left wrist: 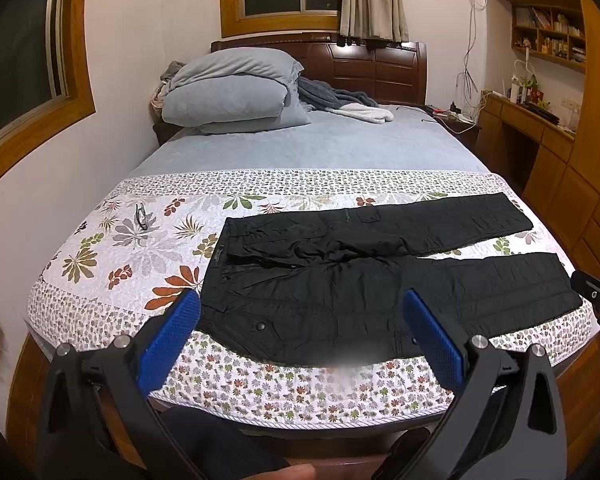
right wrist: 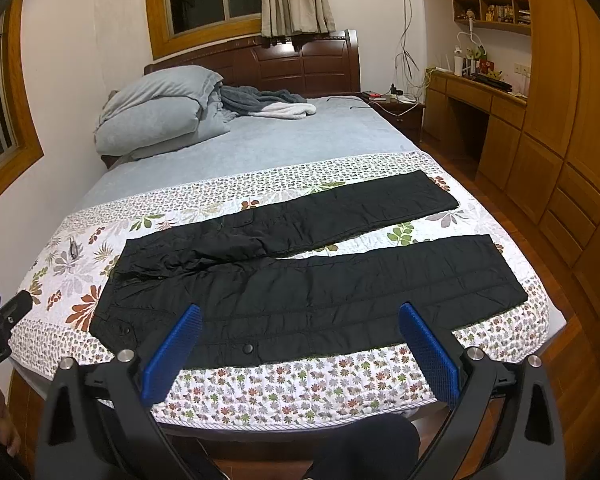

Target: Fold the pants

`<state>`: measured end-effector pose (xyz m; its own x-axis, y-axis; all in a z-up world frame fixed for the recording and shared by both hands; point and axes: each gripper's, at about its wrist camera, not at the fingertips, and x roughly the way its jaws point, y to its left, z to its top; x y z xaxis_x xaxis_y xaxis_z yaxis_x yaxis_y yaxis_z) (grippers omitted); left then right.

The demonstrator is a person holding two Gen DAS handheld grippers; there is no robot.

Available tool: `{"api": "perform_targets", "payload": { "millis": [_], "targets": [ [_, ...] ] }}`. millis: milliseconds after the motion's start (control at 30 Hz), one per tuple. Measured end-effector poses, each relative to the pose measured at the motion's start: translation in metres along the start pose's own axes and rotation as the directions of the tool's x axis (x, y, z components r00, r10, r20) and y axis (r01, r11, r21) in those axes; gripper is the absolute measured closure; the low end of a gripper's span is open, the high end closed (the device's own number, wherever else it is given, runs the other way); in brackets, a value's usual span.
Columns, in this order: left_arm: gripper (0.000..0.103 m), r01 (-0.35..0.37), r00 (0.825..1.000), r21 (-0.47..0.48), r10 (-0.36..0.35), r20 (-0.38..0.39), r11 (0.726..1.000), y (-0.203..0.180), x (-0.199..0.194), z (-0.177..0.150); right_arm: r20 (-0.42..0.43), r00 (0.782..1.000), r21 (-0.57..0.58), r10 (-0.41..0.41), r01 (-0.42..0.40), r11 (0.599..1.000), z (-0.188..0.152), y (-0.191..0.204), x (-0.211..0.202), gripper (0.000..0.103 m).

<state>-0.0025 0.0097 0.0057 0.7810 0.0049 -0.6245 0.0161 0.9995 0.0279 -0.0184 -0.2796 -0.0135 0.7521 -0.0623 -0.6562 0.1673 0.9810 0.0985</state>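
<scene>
Black pants (left wrist: 360,276) lie spread flat on the floral quilt (left wrist: 140,248) at the foot of the bed, waistband to the left, both legs running right and slightly apart. They show in the right wrist view too (right wrist: 300,272). My left gripper (left wrist: 300,320) is open and empty, held above the near edge of the bed by the waist and thigh. My right gripper (right wrist: 300,332) is open and empty, above the near leg. The right gripper also shows at the right edge of the left wrist view (left wrist: 598,296), the left gripper at the left edge of the right wrist view (right wrist: 4,316).
Eyeglasses (left wrist: 141,216) lie on the quilt left of the pants. Folded grey bedding (left wrist: 236,88) and a blanket (left wrist: 340,100) sit near the headboard. A wall is at the left, and a wooden desk and cabinets (right wrist: 540,140) at the right.
</scene>
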Motion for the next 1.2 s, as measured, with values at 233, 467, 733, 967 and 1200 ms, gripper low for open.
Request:
{"api": "perform_targets", "payload": {
  "millis": [233, 467, 733, 967, 1200],
  "targets": [
    [0.003, -0.002, 1.000, 0.002, 0.002, 0.002, 1.000, -0.0017, 0.0006, 0.0010, 0.000, 1.000, 0.000, -0.001, 0.001, 1.000, 0.0004, -0.0001, -0.0003, 0.003],
    [0.003, -0.004, 1.000, 0.002, 0.004, 0.002, 1.000, -0.0001, 0.0018, 0.0000, 0.000, 1.000, 0.000, -0.002, 0.002, 1.000, 0.0009, 0.0002, -0.0005, 0.003],
    [0.003, -0.004, 1.000, 0.003, 0.004, 0.001, 1.000, 0.0038, 0.0031, -0.0005, -0.001, 1.000, 0.000, -0.001, 0.001, 1.000, 0.0005, 0.0019, -0.0004, 0.003],
    [0.003, -0.012, 1.000, 0.006, 0.012, 0.006, 1.000, 0.0001, 0.0051, -0.0016, 0.001, 1.000, 0.000, -0.001, 0.001, 1.000, 0.0006, 0.0023, -0.0008, 0.003],
    [0.003, -0.012, 1.000, 0.005, 0.012, 0.006, 1.000, 0.0010, 0.0054, -0.0009, 0.002, 1.000, -0.006, 0.000, 0.000, 1.000, 0.0011, 0.0049, -0.0009, 0.003]
  ]
}}
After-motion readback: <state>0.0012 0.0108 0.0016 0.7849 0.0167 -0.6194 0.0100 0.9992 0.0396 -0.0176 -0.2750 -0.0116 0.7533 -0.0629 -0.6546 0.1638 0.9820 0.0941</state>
